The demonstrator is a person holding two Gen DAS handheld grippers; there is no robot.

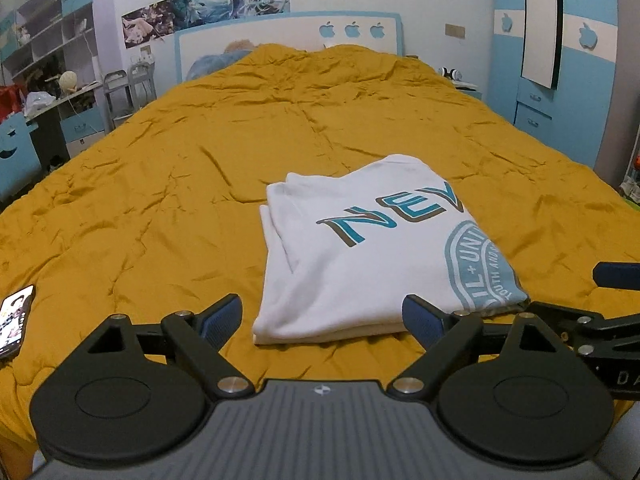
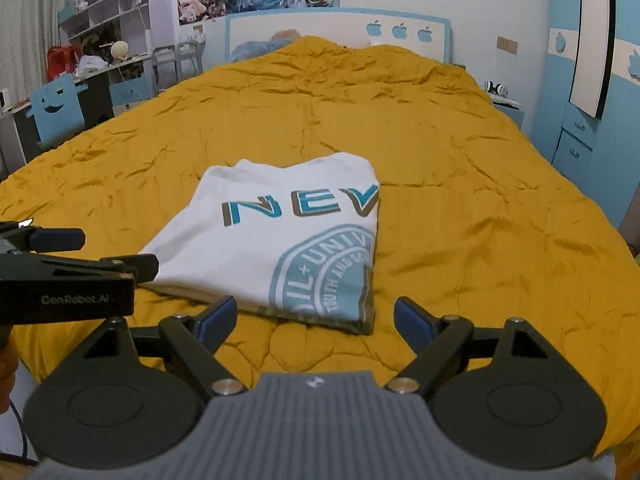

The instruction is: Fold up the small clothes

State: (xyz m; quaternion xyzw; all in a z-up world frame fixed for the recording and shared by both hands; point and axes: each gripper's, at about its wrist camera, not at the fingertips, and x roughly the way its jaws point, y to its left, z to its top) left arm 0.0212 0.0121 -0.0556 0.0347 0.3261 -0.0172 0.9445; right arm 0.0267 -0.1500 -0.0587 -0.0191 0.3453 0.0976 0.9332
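Note:
A white T-shirt (image 1: 360, 248) with teal lettering and a round teal emblem lies folded into a compact rectangle on the mustard-yellow bedspread (image 1: 160, 200). It also shows in the right wrist view (image 2: 280, 232). My left gripper (image 1: 322, 320) is open and empty, just short of the shirt's near edge. My right gripper (image 2: 314, 322) is open and empty, just short of the shirt's near right corner. The left gripper also shows at the left of the right wrist view (image 2: 86, 250), beside the shirt's near left corner.
A phone (image 1: 14, 322) lies on the bedspread at the near left. A desk and shelves (image 1: 48, 60) stand left of the bed, a blue wardrobe (image 1: 560, 80) right, and the headboard (image 1: 288, 40) behind. The bedspread (image 2: 480, 200) stretches wide around the shirt.

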